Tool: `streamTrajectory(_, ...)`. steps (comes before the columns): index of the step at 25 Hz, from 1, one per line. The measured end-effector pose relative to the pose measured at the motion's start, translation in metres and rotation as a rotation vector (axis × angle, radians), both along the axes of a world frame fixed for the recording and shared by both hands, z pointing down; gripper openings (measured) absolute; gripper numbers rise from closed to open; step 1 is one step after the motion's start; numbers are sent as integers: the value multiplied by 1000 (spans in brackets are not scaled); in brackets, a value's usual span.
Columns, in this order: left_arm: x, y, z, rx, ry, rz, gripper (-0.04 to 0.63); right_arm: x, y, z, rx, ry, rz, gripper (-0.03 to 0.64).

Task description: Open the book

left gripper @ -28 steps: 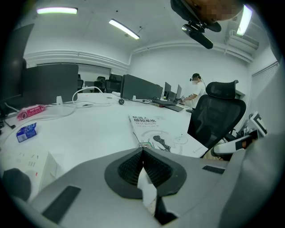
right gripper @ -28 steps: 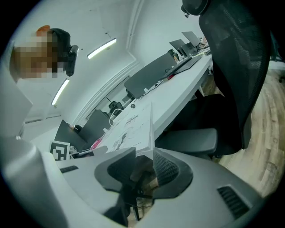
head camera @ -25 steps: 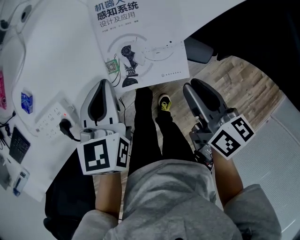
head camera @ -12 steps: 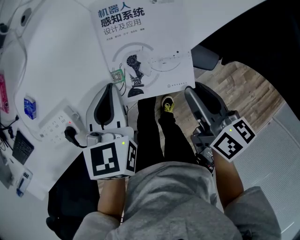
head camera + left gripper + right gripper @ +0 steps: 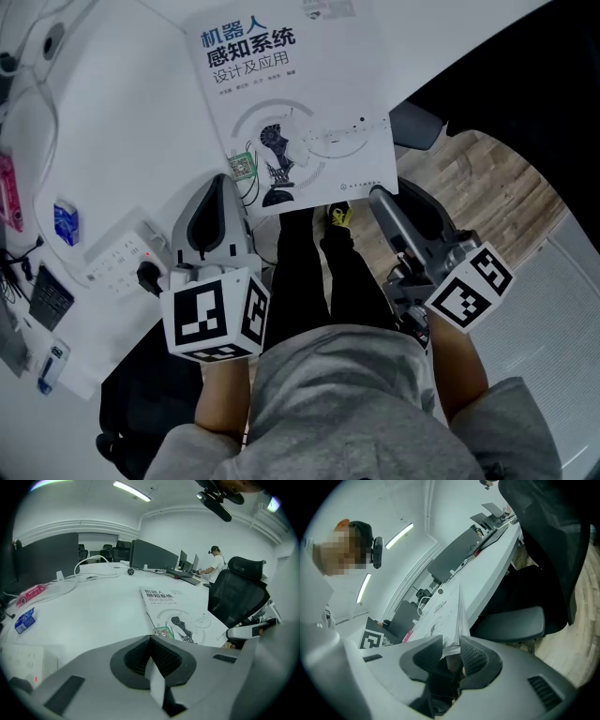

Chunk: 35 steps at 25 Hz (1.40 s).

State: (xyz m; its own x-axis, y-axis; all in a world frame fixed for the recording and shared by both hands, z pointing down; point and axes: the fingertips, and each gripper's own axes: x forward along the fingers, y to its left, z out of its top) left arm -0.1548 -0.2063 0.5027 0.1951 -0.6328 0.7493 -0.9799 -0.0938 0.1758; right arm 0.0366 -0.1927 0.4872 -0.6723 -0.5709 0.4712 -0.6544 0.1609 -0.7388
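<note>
Book (image 5: 295, 103) lies shut, cover up, at the near edge of the white desk (image 5: 141, 122). Its near rt corner juts past that edge, over the person's dark trousers (image 5: 309, 272) and a shoe (image 5: 337, 216).

Rt gripper (image 5: 380, 195) comes in from below the edge. Its jaws are narrow and clamped on that near rt corner. In the right gripper view the page block sits between the ribbed pads (image 5: 474, 657), w/ the cover facing the other jaw.

Left gripper (image 5: 223, 183) sits over the desk's near edge, just beside the book's near left corner. Its jaws are pressed together w/ nothing between them, per the left gripper view. Can't tell if its tip touches the book.

Power strip (image 5: 117, 258) w/ a black plug lies left of the left gripper. A small blue packet (image 5: 66, 223) is further toward the desk's left edge. A black office chair (image 5: 417, 122) stands off the desk's rt side, over wood-look floor (image 5: 487, 187).
</note>
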Motion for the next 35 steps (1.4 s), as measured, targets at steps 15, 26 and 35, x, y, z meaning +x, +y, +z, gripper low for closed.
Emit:
streamTrajectory(15, 17, 1, -2, -23, 94, 14, 8, -5, -25, -15, 105, 106, 53, 54)
streamTrajectory(26, 25, -3, -63, 93, 115, -21, 8, -17, -34, -80, 349, 278, -64, 46)
streamTrajectory(35, 14, 12, -118, 212, 82, -80, 8, -62, -19, -118, 544, 329, -269, 46)
